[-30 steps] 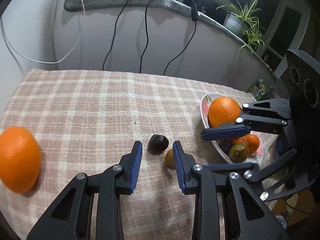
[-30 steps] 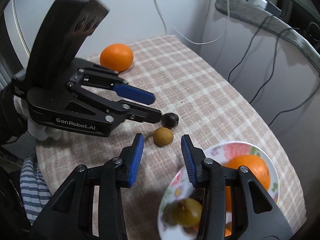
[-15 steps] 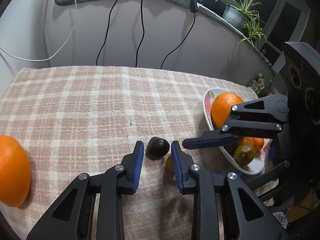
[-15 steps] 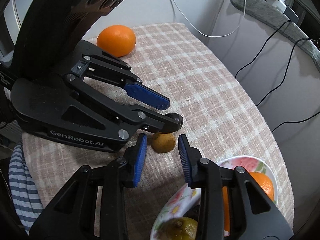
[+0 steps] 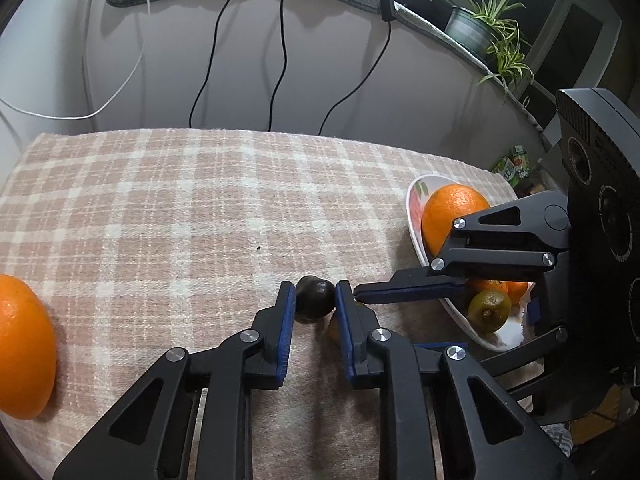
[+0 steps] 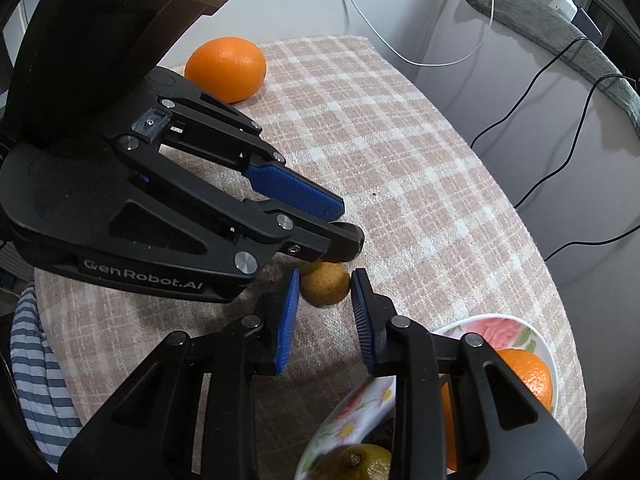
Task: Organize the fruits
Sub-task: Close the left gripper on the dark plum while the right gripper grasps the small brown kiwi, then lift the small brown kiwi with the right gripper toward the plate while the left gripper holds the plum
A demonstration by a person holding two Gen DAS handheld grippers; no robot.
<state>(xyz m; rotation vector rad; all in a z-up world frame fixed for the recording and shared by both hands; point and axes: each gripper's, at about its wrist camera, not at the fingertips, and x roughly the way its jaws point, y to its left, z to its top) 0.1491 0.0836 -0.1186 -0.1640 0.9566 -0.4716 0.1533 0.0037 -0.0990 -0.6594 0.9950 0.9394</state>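
table: I'm working over the plaid-cloth table (image 5: 168,208)
bowl: the flowered bowl (image 6: 496,330) is sitting at the table's edge, already holding an orange and small fruits
loose orange: an orange (image 6: 226,69) is lying well apart from the bowl
left gripper (image 5: 315,304): I've just been closing it, it's pinching the dark fruit (image 5: 314,298)
right gripper (image 6: 325,286): been closing too, it's squeezing the yellow-brown fruit (image 6: 325,283), just beside the dark one
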